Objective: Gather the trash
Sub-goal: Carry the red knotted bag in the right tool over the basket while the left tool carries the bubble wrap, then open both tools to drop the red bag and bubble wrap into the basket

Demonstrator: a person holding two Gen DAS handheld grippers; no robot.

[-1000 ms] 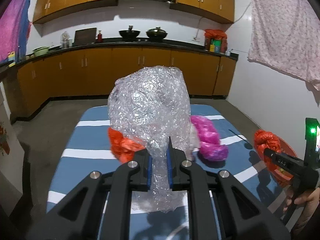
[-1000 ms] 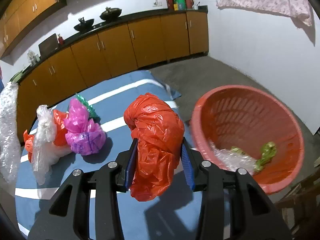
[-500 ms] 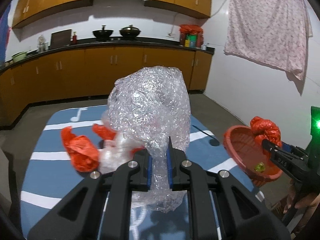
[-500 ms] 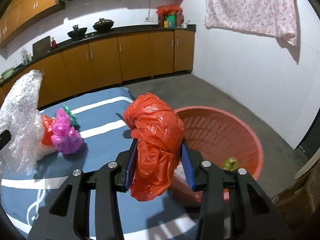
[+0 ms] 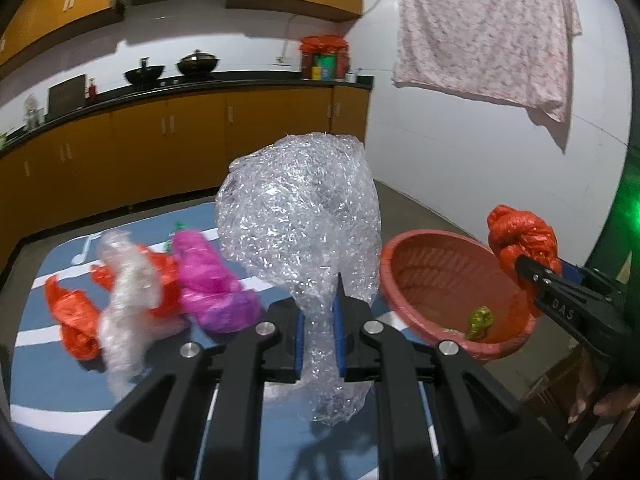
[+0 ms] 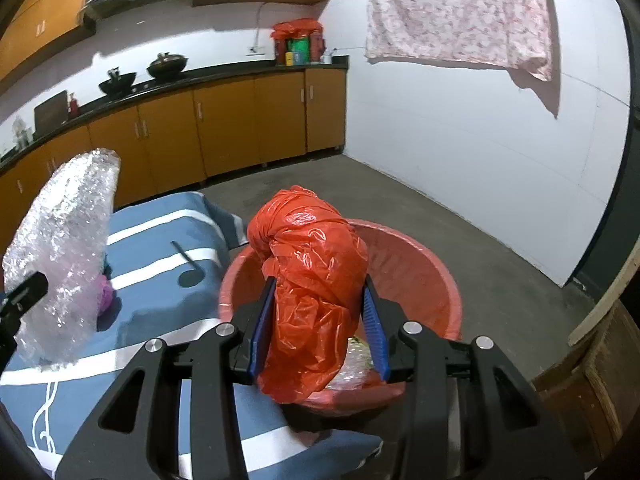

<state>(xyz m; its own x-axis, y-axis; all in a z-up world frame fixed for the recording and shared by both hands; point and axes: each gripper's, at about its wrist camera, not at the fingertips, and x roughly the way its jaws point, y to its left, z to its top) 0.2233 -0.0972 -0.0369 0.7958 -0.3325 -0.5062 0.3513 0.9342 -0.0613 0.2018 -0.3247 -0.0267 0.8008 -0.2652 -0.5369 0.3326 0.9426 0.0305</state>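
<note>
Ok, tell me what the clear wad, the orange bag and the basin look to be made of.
Clear wad: likely bubble wrap, glossy, with sparkling crinkled cells.
Orange bag: thin plastic film, shiny and wrinkled, twisted into a knot.
Basin: probably rigid moulded plastic, matte red, with ribbed walls.

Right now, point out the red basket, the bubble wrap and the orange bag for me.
red basket (image 5: 424,276): left wrist view, ribbed inner wall.
bubble wrap (image 5: 298,216): left wrist view, middle of the bundle above the fingers.
orange bag (image 6: 316,276): right wrist view, crumpled middle between the fingers.
</note>
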